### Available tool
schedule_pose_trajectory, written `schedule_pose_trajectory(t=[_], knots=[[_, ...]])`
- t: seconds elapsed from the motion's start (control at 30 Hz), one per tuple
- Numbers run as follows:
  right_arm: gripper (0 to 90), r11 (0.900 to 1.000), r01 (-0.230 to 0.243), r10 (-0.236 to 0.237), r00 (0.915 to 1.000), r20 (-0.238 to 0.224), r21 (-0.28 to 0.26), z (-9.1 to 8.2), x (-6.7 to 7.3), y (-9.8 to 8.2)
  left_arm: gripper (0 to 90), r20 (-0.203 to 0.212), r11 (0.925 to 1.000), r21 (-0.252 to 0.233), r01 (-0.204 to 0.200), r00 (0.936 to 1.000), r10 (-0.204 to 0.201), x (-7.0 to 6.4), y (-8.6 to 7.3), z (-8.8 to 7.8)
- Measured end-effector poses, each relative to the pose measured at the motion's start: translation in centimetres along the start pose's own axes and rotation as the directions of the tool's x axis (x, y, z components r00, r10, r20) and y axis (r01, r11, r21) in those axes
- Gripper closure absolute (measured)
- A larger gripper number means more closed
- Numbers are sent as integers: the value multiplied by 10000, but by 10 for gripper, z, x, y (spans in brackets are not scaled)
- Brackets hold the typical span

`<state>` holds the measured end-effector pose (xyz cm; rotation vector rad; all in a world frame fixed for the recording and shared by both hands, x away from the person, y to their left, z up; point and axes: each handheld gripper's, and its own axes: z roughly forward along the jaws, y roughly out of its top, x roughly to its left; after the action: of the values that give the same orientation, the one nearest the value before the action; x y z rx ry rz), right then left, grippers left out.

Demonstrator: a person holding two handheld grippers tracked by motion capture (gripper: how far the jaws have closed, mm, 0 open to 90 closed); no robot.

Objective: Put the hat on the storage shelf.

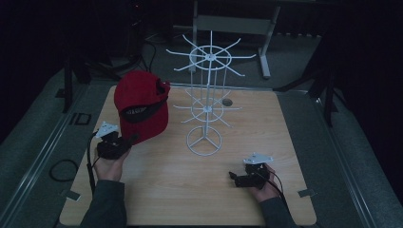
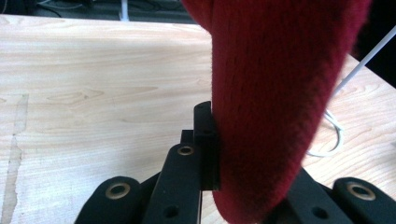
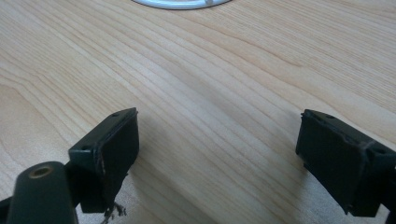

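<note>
Two tools are seen over a pale wooden bench (image 1: 266,142); a white wire rack (image 1: 205,102) with spoked tiers is stood on its ring base near the bench's middle, just right of a red cap (image 1: 141,107); a small dark round mark is seen on the bench behind the rack; bare wood is left open across the near and right parts, up to the rounded edges; the cap, of ribbed red fabric with a black band inside, is held raised at the left, its brim clamped between the closed jaws of the left tool (image 1: 127,142); the right tool (image 1: 234,177) is held low near the front right, jaws spread wide, nothing gripped.
</note>
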<state>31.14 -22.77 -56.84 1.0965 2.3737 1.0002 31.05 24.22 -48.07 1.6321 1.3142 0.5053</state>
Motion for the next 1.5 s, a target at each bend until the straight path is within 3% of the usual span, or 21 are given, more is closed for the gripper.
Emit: schedule_pose_trajectory(t=[0.5,1.5], knots=[[131,10000,-60,60,10000,-2,-4,0,0,0,859,14,9993,-360,-132,9999,133,-4,19,-8],[132,10000,-32,32,10000,9,-17,0,0,0,859,110,9946,-1033,-141,9998,154,-9,40,-26]])
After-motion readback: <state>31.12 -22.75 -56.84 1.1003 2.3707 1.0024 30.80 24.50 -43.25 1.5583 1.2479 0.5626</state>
